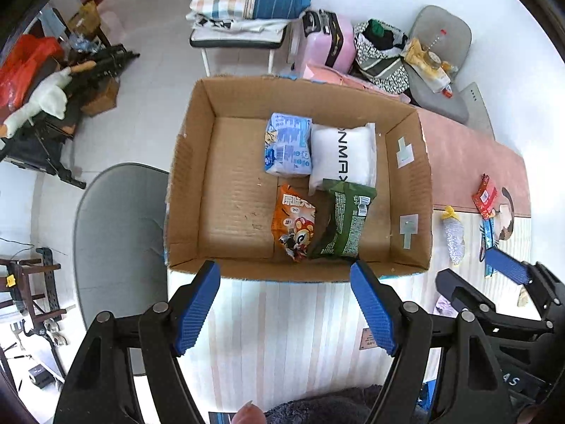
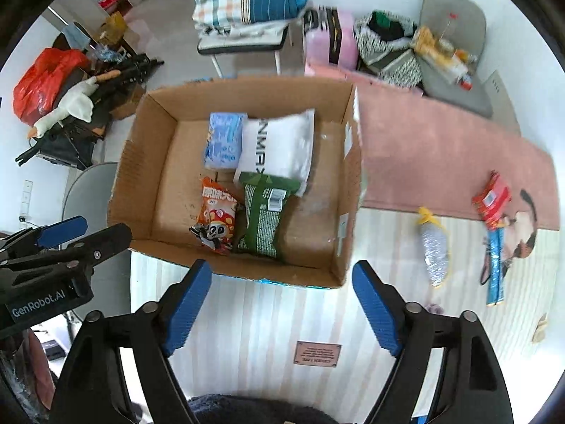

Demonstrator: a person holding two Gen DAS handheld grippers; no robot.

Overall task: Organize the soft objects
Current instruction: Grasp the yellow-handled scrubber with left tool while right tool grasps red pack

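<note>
left gripper [image 1: 285, 304] jaws spread, empty | right gripper [image 2: 282, 305] same | cardboard box [image 2: 137, 162] holds four packs | silver pouch [image 2: 434, 247], red pack [image 2: 492, 199], blue stick pack [image 2: 494, 268] lie right, on mat | risk: crinkly pouch slips if pinched at an end; blue pack lies flat, fingers may skid over it

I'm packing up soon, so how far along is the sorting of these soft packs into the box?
Done: four packs lie in the cardboard box: blue pack, white pack, orange snack bag, green bag. In hand: nothing; the left gripper and right gripper are open. Left: the red packet, silver pouch and blue stick pack outside on the mat.
</note>
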